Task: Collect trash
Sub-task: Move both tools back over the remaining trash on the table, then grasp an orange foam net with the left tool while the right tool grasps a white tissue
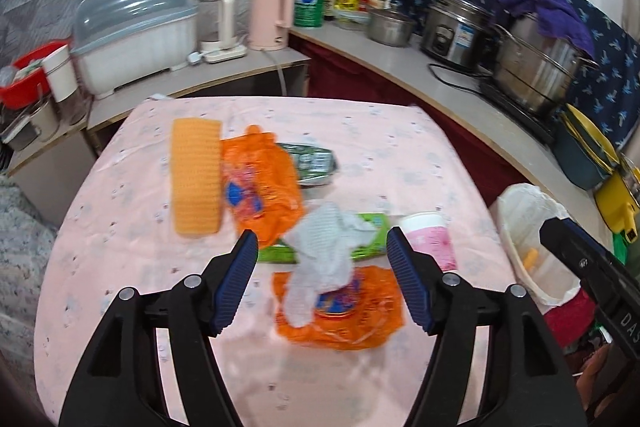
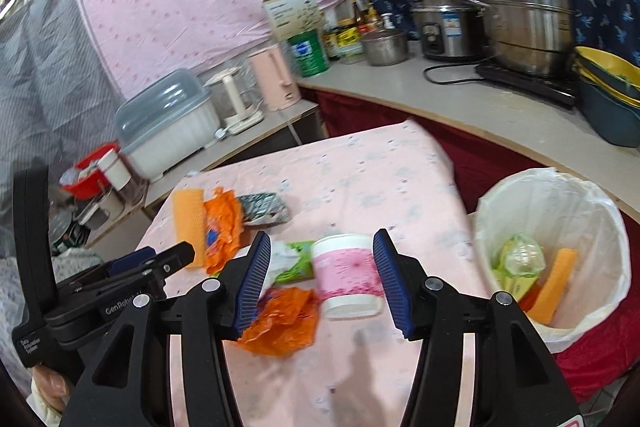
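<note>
Table (image 1: 400, 155): covered by a pale pink cloth; the trash lies scattered on it
Bin (image 2: 600, 227): lined with a white bag, standing just off the table's right edge; a green wrapper and an orange piece already lie inside
Left gripper (image 1: 322, 255): jaws spread wide, clamping nothing; hovering over the near pile, the white tissue showing between the fingers
Right gripper (image 2: 322, 255): jaws parted and empty; the cup sits between the fingers, whether they touch it I cannot tell
Orange sponge (image 1: 196, 175): far left of the pile, lying flat; touching the far wrapper
Far orange wrapper (image 1: 260, 183): crumpled; beside a silver-green packet (image 1: 316, 163)
Near orange wrapper (image 1: 352, 311): closest to the left gripper; partly under the tissue
White tissue (image 1: 324, 251): crumpled, draped over the near wrapper and a green packet (image 1: 372, 227)
Cup (image 2: 346, 277): pink and white paper, mouth facing away; near the table's right side, just beside the green packet
</note>
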